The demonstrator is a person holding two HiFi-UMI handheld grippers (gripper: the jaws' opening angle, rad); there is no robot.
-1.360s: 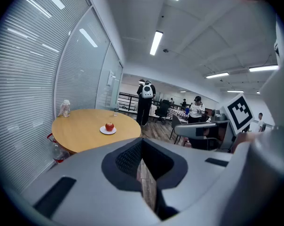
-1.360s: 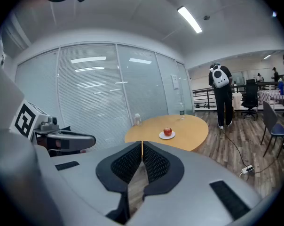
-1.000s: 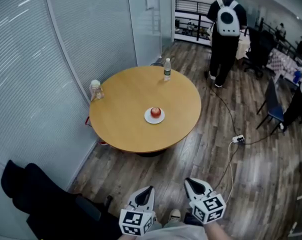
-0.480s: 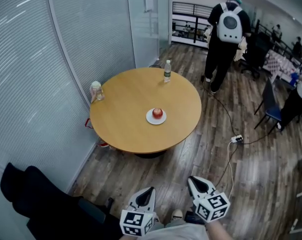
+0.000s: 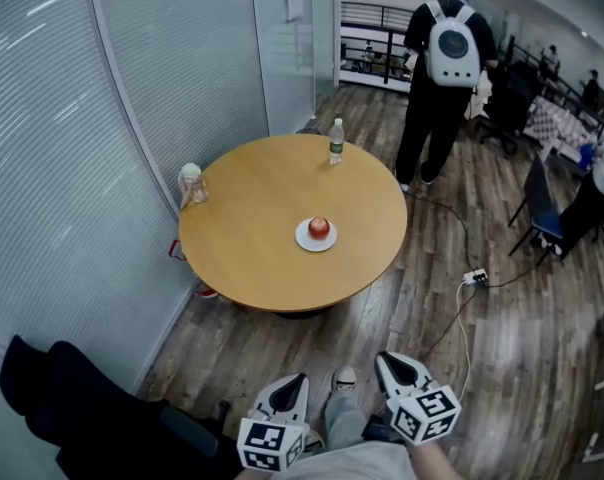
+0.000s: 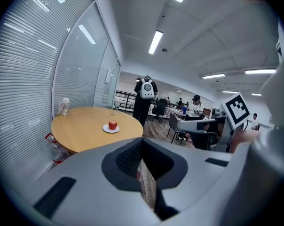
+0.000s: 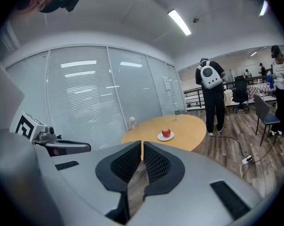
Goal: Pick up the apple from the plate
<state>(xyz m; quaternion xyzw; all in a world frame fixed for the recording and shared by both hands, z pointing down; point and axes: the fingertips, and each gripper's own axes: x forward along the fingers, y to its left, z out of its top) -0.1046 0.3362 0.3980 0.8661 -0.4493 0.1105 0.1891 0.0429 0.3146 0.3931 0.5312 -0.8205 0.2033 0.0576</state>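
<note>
A red apple (image 5: 320,228) rests on a small white plate (image 5: 307,240) near the middle of a round wooden table (image 5: 242,238). The same apple (image 6: 113,125) (image 7: 166,133) is far off in both gripper views. My left gripper (image 5: 295,382) and right gripper (image 5: 393,366) hang low at the bottom of the head view, over the floor, well short of the table. Both have their jaws together with nothing between them.
A clear water bottle (image 5: 335,140) stands at the table's far edge and a lidded jar (image 5: 191,181) at its left edge. A person with a white backpack (image 5: 450,53) stands beyond the table. A cable and power strip (image 5: 474,278) lie on the floor at right. Glass walls run along the left.
The view has crept toward the table, the apple sliding slightly right in the picture. A shoe now shows between the grippers. The person with the backpack has shifted left.
</note>
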